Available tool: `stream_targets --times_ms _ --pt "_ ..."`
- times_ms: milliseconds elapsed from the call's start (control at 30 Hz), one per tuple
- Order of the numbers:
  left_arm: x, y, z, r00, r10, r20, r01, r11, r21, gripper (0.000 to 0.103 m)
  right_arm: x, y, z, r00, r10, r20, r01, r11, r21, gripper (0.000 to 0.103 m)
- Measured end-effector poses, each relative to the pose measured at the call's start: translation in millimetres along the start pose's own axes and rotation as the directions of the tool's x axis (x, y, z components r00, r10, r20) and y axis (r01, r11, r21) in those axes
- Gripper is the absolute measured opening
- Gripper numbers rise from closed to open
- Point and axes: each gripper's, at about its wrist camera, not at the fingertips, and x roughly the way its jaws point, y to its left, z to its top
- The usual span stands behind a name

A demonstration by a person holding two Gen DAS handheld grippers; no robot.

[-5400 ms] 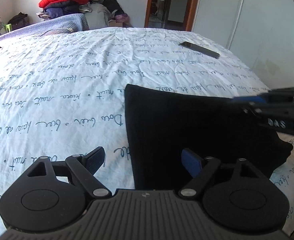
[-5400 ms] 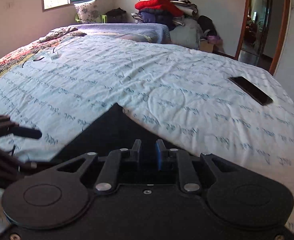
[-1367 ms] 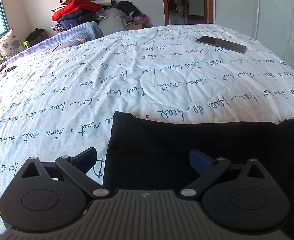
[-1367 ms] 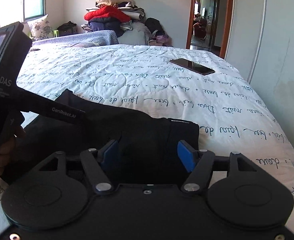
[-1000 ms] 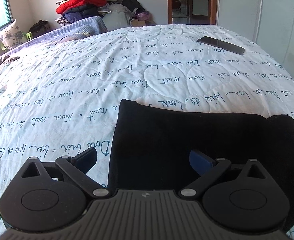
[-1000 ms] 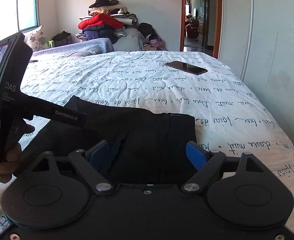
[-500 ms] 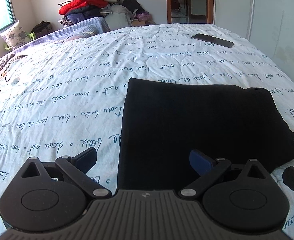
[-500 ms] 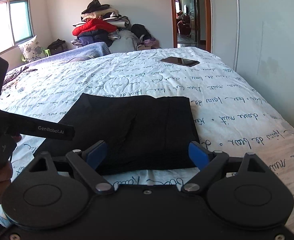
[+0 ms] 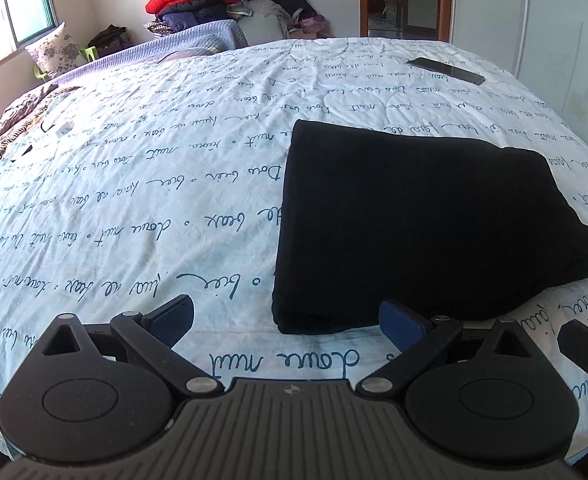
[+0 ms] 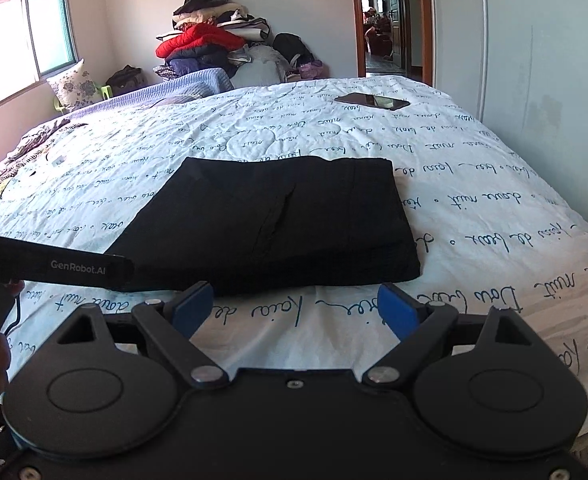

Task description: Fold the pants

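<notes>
The black pants (image 9: 414,216) lie folded into a flat layered rectangle on the bed, also seen in the right wrist view (image 10: 278,224). My left gripper (image 9: 286,320) is open and empty, held just short of the pants' near left corner. My right gripper (image 10: 294,306) is open and empty, just short of the pants' near edge. Neither gripper touches the pants. The left gripper's body (image 10: 54,266) shows at the left of the right wrist view.
The bed has a white quilt with blue script (image 9: 134,184). A black phone (image 9: 446,70) lies at the far right of the bed, also in the right wrist view (image 10: 372,101). A pile of clothes (image 10: 210,46) is beyond the bed. A white wardrobe (image 10: 534,60) stands on the right.
Both grippers have drawn back from the folded pants toward the bed's near edge. The right gripper, shut earlier, is open. The pants lie still on the quilt.
</notes>
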Motion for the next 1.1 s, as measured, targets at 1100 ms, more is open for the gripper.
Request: stream_targets --times_ms 1100 --pt "7 1 1 1.000 0.014 -0.010 -0.014 1.000 -0.006 0.100 -7 12 0 1.000 0.010 0.008 -0.009 0.997 -0.070 0.090"
